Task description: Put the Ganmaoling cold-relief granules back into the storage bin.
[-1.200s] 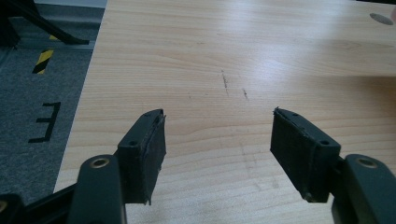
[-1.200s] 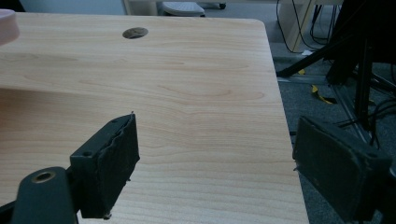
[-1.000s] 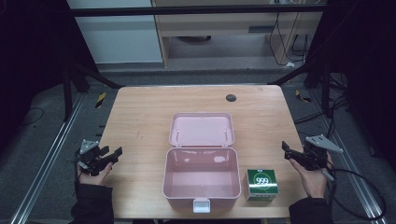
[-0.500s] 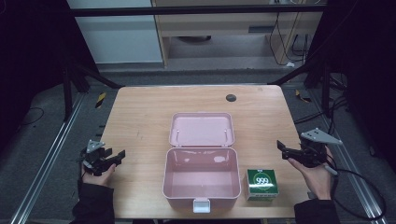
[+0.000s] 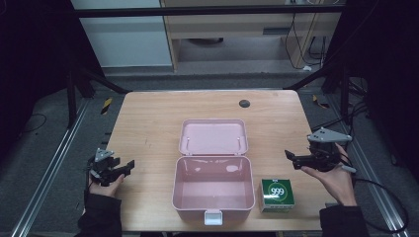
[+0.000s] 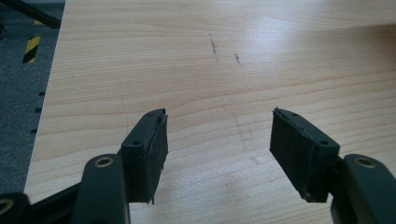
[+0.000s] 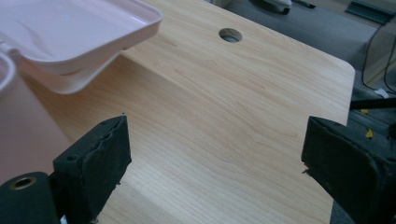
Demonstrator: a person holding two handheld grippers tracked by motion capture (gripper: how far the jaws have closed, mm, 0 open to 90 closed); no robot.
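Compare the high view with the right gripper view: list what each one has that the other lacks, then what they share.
The high view alone has the green box on the table beside the pink box, the inside of the pink box's tub, the left hand-held gripper and both of the person's hands.

The right gripper view alone gives a close look along the right hand-held gripper: its jaws have just been opening and stand apart with nothing between them.

Both have the open pink lid, the wooden table and its round hole.
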